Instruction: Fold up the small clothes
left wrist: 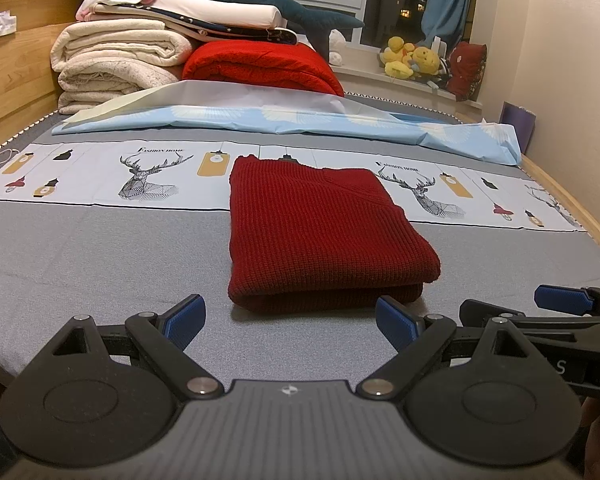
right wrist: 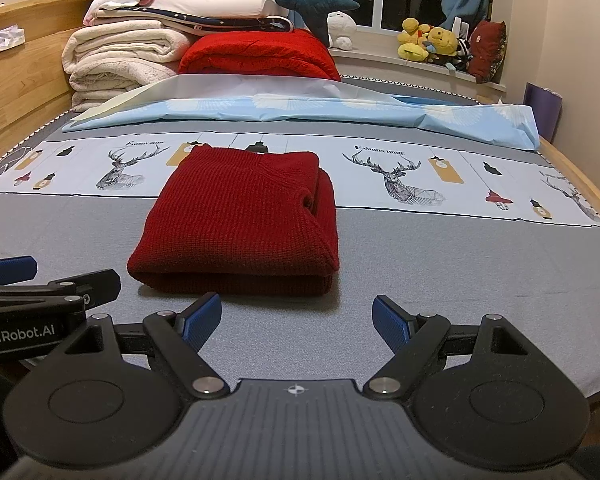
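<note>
On grey bedsheet, ribbed knit sweater, squarely folded.

A home bedroom: wooden-framed bed, stacked folded blankets, plush toys on the windowsill.

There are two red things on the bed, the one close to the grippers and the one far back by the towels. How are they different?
The dark red sweater is folded into a flat, neat rectangle; the bright red blanket is a thick, puffy bundle. The sweater has a ribbed knit; the blanket looks smooth and padded. The sweater lies alone on the grey bed cover; the blanket sits against the stack of cream blankets. Both are red and folded, and neither gripper touches them.
</note>
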Motion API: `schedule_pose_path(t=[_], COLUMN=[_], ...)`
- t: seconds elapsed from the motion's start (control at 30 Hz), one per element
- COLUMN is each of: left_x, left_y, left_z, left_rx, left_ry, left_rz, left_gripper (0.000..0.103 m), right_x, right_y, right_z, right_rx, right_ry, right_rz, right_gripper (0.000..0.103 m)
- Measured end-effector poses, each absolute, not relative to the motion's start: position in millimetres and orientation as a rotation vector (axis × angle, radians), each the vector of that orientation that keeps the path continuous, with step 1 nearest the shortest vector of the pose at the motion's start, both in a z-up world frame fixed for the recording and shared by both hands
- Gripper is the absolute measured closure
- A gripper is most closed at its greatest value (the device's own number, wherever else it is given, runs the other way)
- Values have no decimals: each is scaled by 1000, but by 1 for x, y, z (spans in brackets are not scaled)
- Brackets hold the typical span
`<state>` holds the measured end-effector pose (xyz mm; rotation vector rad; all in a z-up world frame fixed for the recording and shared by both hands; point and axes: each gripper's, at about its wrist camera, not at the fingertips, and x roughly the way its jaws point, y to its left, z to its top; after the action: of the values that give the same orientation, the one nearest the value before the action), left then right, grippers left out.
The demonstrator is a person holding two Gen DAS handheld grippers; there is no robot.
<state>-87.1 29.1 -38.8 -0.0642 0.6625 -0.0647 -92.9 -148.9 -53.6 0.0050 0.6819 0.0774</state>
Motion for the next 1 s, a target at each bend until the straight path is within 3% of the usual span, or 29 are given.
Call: schedule_pose_path(t=[1.0], left_x=[-87], left_y=[28], left_z=[-42], left_rx=[-63], left_ry=[665], left_rz=[-70], left_gripper=[9], right_x=[-93], right_y=[-147], right_z=[-53], right_rx=[0], right_ry=[685], right_rz=[72], right_gripper=[20])
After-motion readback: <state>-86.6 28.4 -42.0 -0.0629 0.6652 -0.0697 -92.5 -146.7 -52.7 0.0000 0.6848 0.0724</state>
